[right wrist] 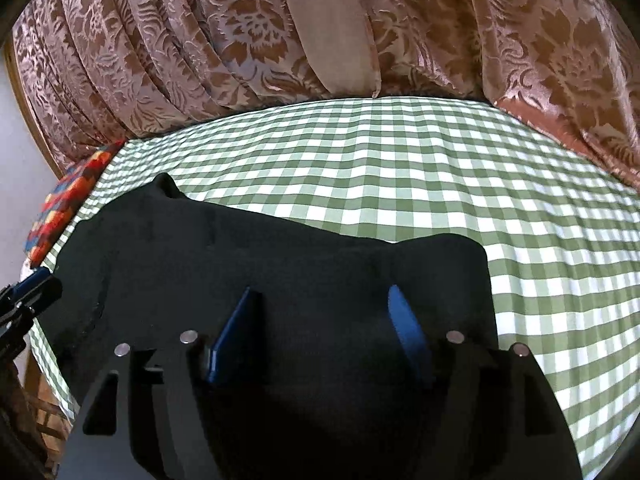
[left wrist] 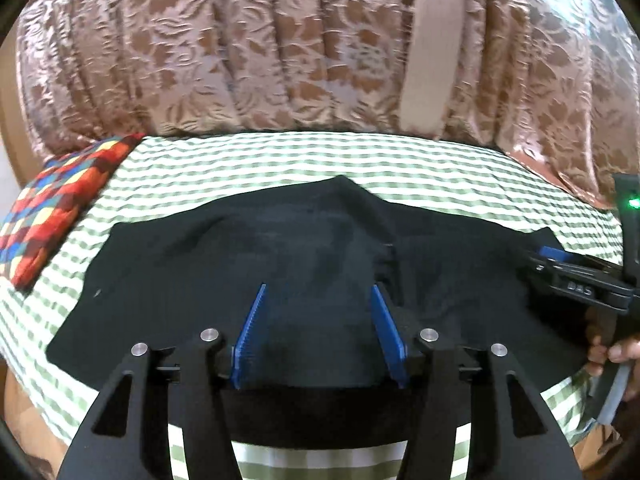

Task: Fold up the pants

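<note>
Black pants (left wrist: 248, 276) lie spread across a green-and-white checked cloth (left wrist: 280, 160), with a raised fold near the far edge. My left gripper (left wrist: 318, 290) is open, its blue fingers (left wrist: 250, 328) wide apart just above the near part of the pants, holding nothing. My right gripper (right wrist: 322, 292) is open too, over the right end of the pants (right wrist: 280, 264); its blue fingers (right wrist: 408, 332) stand apart. The right gripper also shows at the right edge of the left wrist view (left wrist: 560, 258), and the left gripper at the left edge of the right wrist view (right wrist: 28, 292).
A brown floral curtain (left wrist: 280, 52) hangs behind the checked surface. A red, blue and yellow patterned cushion (left wrist: 60, 208) lies at the far left. The checked cloth (right wrist: 440, 168) stretches to the right of the pants. A hand (left wrist: 616, 354) holds the right gripper's handle.
</note>
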Demonstrator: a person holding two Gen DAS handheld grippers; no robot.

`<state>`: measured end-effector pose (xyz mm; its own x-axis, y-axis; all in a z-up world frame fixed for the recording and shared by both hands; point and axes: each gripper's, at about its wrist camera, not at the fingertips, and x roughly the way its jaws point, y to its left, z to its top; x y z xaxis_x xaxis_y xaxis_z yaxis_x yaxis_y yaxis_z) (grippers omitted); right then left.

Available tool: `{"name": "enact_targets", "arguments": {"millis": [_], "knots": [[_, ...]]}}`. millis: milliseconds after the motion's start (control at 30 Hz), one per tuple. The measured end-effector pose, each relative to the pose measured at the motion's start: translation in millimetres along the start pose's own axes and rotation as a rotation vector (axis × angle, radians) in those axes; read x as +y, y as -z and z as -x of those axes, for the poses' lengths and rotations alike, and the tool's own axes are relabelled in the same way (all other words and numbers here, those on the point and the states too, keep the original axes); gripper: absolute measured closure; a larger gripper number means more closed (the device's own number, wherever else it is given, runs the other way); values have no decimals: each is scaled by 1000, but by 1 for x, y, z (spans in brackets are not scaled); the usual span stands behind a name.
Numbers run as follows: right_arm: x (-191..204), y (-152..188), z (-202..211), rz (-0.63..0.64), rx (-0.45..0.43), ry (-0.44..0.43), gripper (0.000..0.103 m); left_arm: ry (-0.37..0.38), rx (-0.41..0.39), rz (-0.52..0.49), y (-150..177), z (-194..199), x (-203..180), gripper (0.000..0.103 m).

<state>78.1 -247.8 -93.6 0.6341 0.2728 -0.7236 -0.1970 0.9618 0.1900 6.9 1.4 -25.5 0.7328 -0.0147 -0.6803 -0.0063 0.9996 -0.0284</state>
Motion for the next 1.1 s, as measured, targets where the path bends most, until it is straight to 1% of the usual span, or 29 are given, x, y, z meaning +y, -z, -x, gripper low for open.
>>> {"name": "enact_targets", "arguments": {"millis": [100,167,233,267,333,400,467,533,600,667,700,767,800,833,900,1000,1100], "knots": [[5,-4,10,-24,-1,-54,34,-17,8,27,2,2,14,51],[16,-5,17,4,3,-105,38,-19,18,54,3,1,24,51],[30,-2,22,42,20,-162,47,-35,31,88,7,0,36,51],[37,0,23,60,28,-183,48,-50,36,99,8,-1,42,51],[51,4,22,88,57,-240,58,-69,43,115,11,-1,50,51],[67,10,18,125,88,-286,60,-86,54,141,15,-2,61,51],[85,17,8,184,131,-300,60,-80,64,192,18,-2,77,51],[94,26,-11,196,199,-289,58,-65,67,269,24,0,99,51],[95,28,-17,191,194,-289,57,-62,65,358,32,6,127,51],[88,25,-20,147,220,-337,54,-38,55,455,43,13,153,51],[82,23,-21,126,230,-369,49,-38,50,535,51,19,173,51],[76,23,-23,93,236,-404,48,-23,45,650,65,25,201,51],[76,22,-23,95,234,-409,46,-3,42,714,74,28,216,51],[78,24,-22,100,231,-413,43,7,38,758,79,29,224,51],[80,25,-21,115,225,-412,41,48,36,863,92,30,244,51],[80,25,-20,103,214,-425,39,33,49,950,104,28,256,51],[80,26,-19,107,205,-428,39,46,67,1014,112,21,262,51]]}}
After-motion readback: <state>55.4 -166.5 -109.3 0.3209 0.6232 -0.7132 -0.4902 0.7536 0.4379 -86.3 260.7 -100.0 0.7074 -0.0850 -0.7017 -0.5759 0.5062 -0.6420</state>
